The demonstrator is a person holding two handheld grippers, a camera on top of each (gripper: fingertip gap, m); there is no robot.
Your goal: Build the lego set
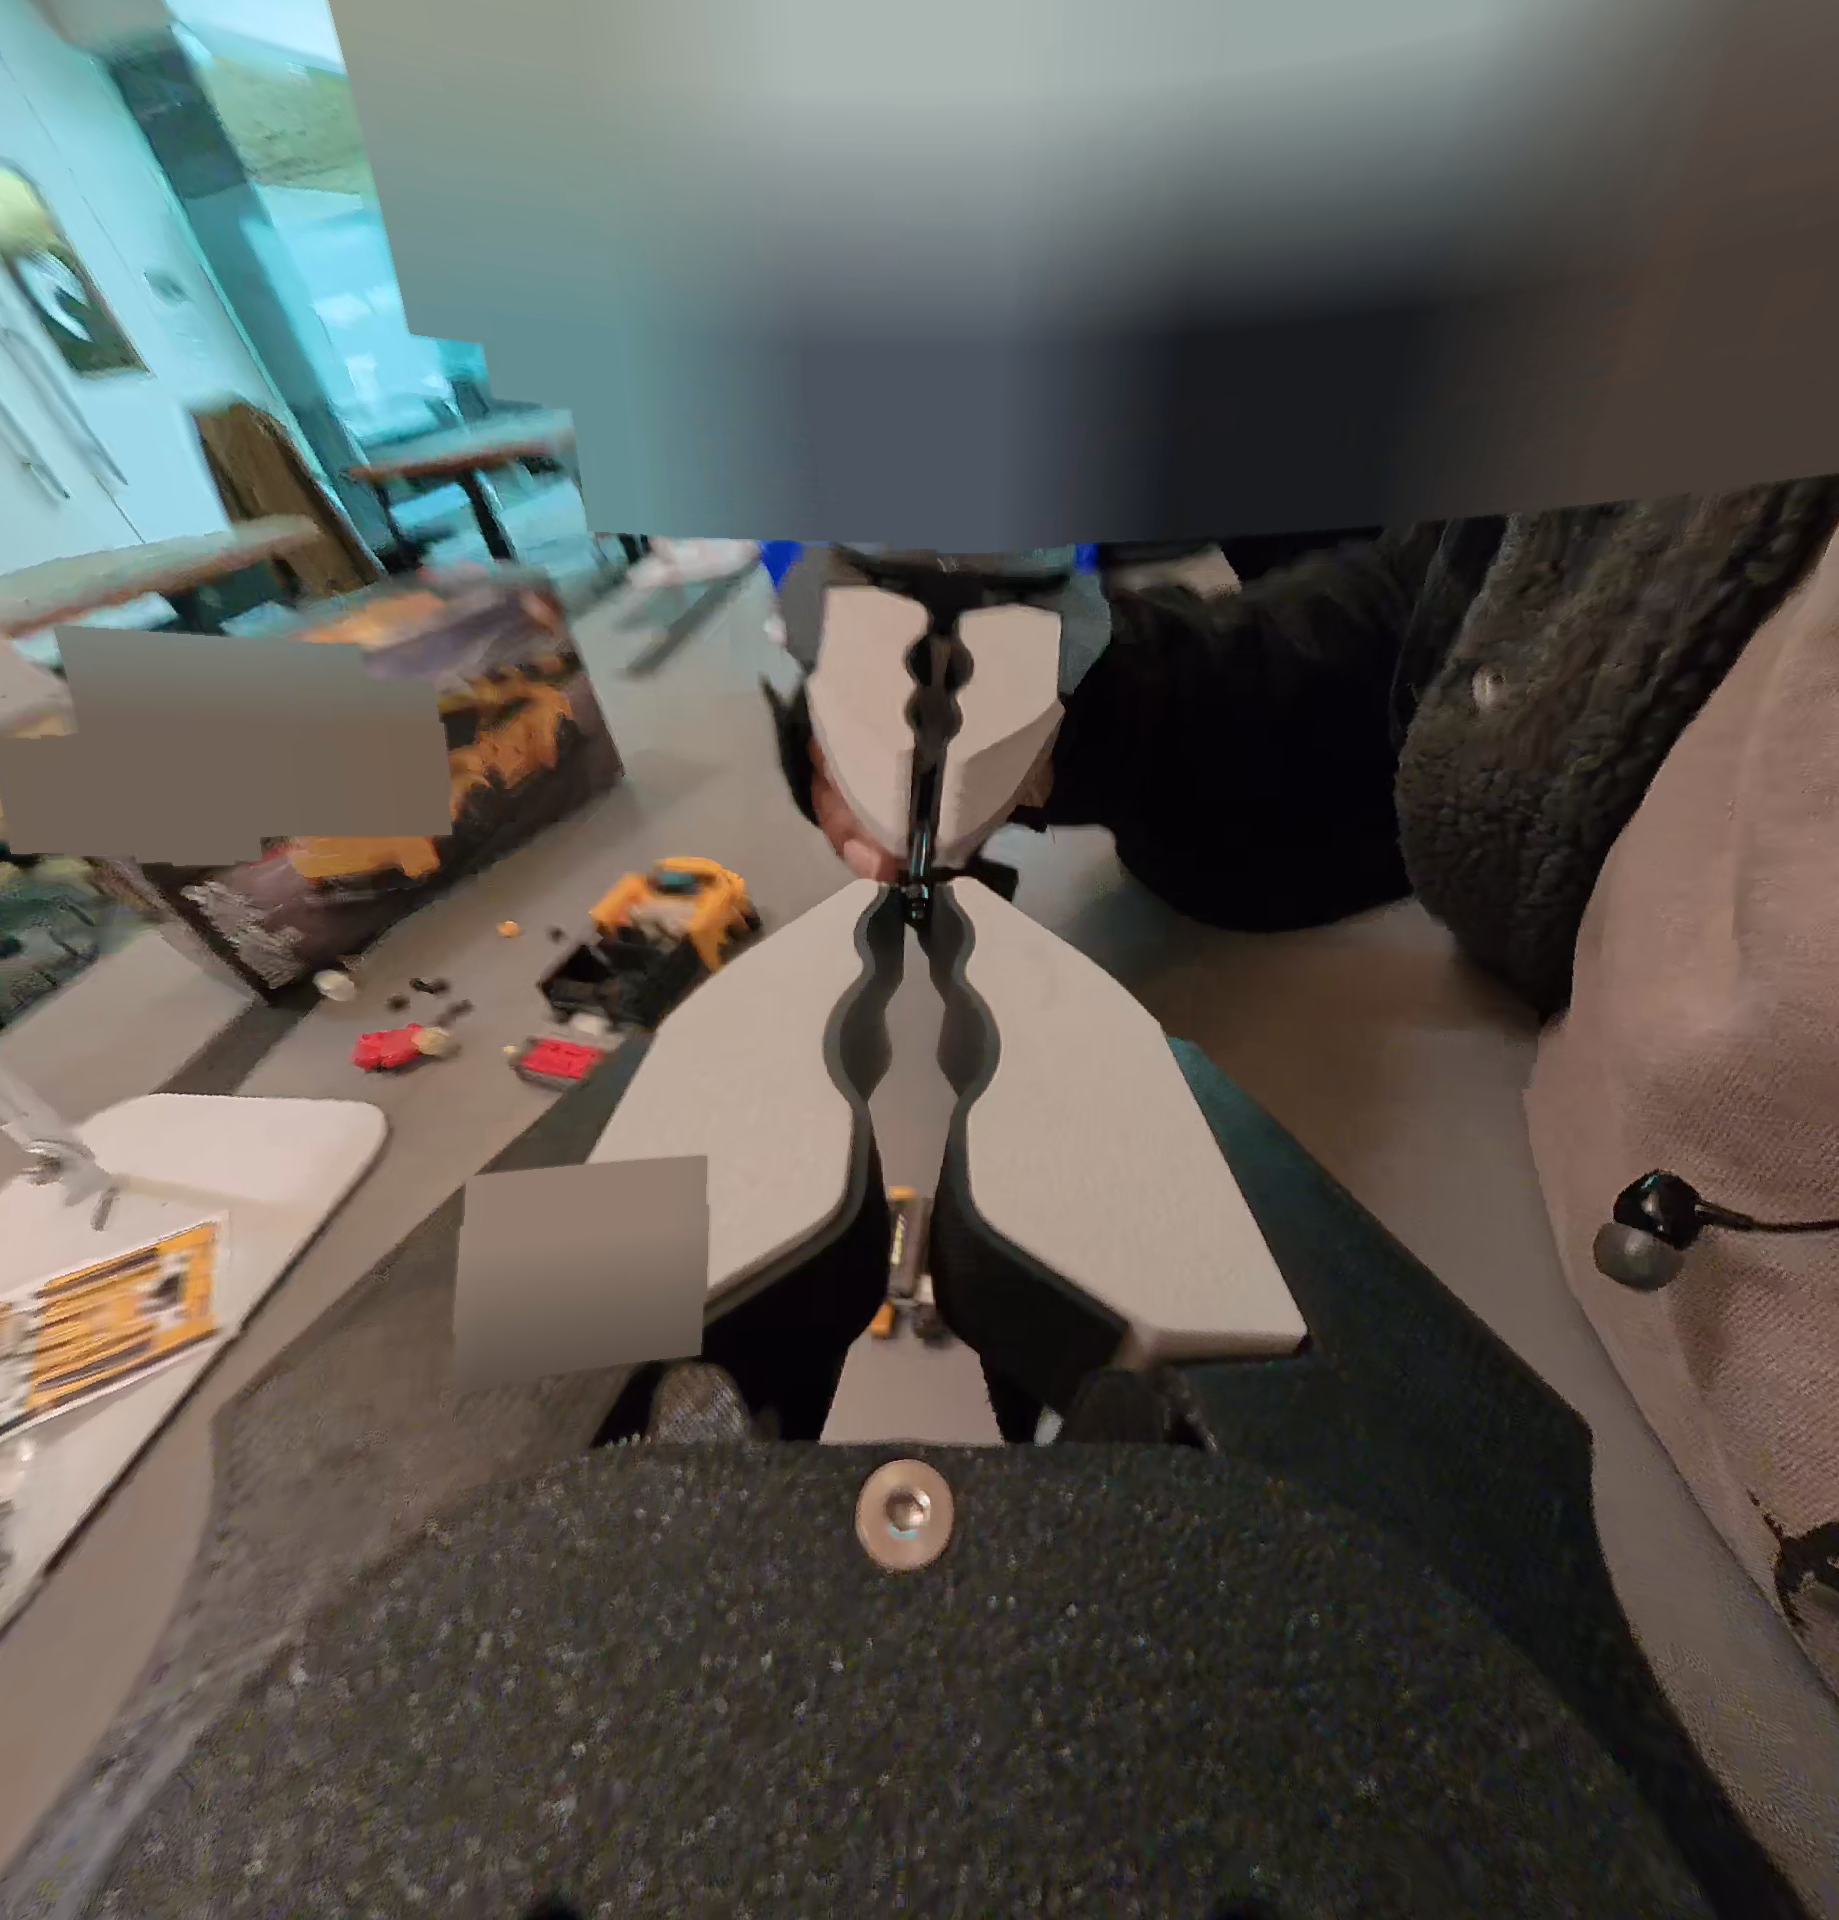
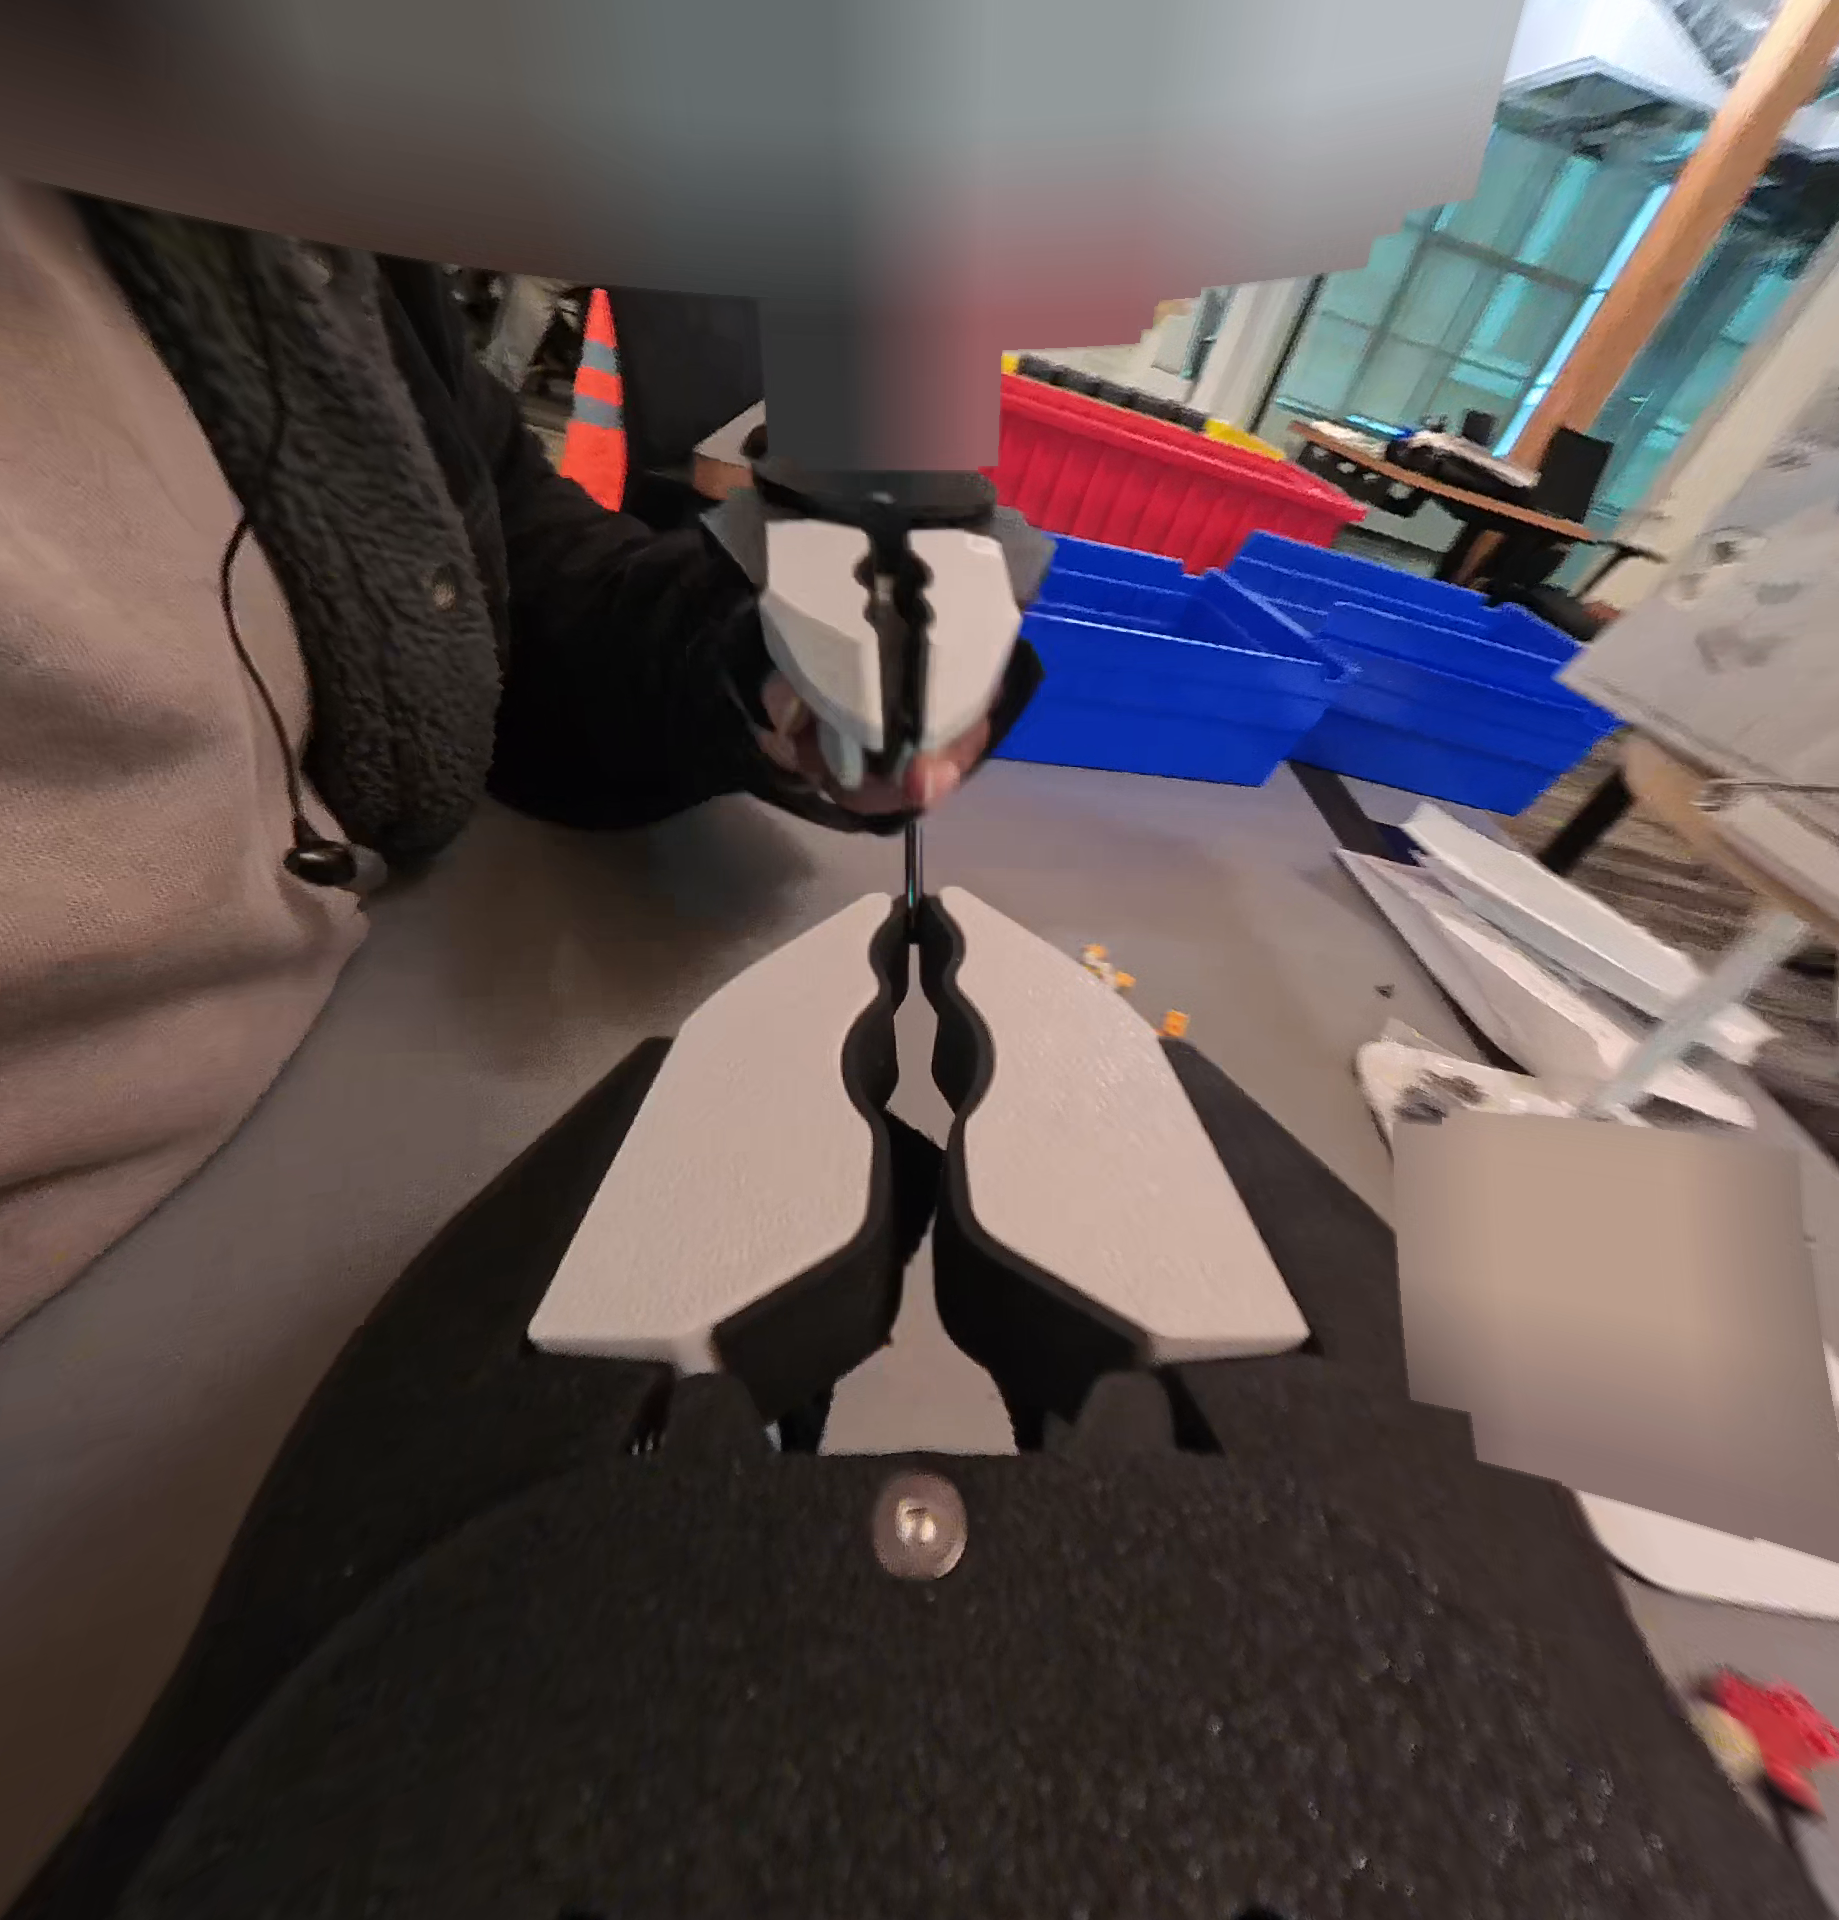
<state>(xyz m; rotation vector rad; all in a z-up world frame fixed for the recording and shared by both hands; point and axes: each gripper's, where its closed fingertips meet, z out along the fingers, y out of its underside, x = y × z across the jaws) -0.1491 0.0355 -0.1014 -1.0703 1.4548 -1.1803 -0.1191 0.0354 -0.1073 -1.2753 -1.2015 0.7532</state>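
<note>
My left gripper [image 1: 915, 902] and my right gripper [image 2: 913, 906] meet tip to tip above the grey table [image 1: 1258, 997]. Both are shut on a thin black lego rod [image 2: 913, 847], one at each end. In the left wrist view the rod [image 1: 920, 883] bridges the short gap to the right gripper [image 1: 920, 854] opposite. In the right wrist view the left gripper [image 2: 907, 767] faces me. A part-built yellow and black lego model [image 1: 676, 920] stands on the table to the left. How far the rod runs inside the jaws is hidden.
Loose red pieces [image 1: 390, 1044], small black pieces [image 1: 427, 987], the set's box [image 1: 499, 769], a booklet [image 1: 84, 1320] and a white tray [image 1: 240, 1143] lie left. Blue bins [image 2: 1154, 665], a red bin [image 2: 1154, 468], white boards [image 2: 1517, 935] and orange bits [image 2: 1112, 966] lie right. A person's torso [image 1: 1725, 935] is close behind.
</note>
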